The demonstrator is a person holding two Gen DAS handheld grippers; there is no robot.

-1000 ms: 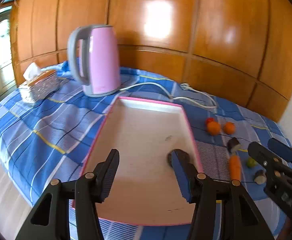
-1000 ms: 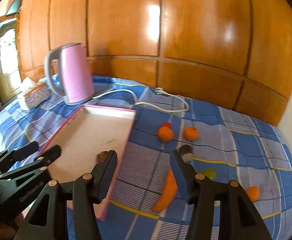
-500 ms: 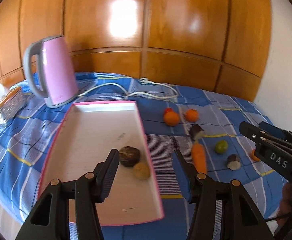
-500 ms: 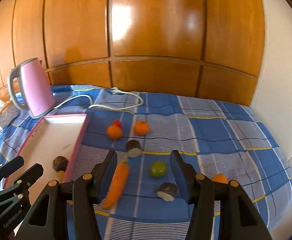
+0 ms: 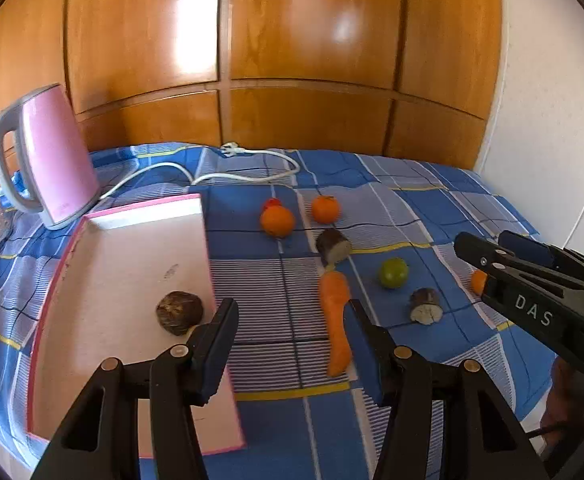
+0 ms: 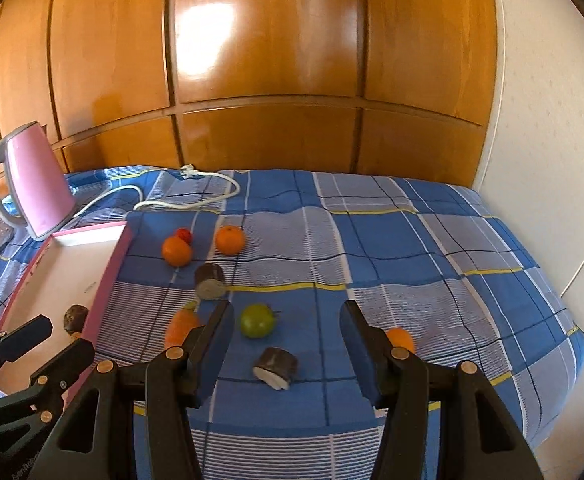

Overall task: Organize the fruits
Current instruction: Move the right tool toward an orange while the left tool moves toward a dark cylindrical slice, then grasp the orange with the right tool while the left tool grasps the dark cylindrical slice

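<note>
— So, which fruit suits the right hand-held gripper (image 6: 285, 322)?
— Probably the green fruit (image 6: 256, 320) on the checked bed cover (image 6: 432, 264), just ahead of its wide-open, empty jaws. It looks round, firm, smooth and likely slippery; pinch across its middle.
— And the carrot (image 5: 335, 316)?
— Stiff and long; grip mid-length. The left hand-held gripper (image 5: 289, 338), also wide and empty, hangs beside it, next to the pink tray (image 5: 207, 240).

Glossy wooden wall panels (image 5: 292, 52) are filling the view from nine to one o'clock, catching bright window glare (image 6: 205, 40). A white plaster wall (image 6: 552, 120) is rising at three o'clock. A blue checked cloth (image 6: 412, 248) is covering the surface below.
</note>
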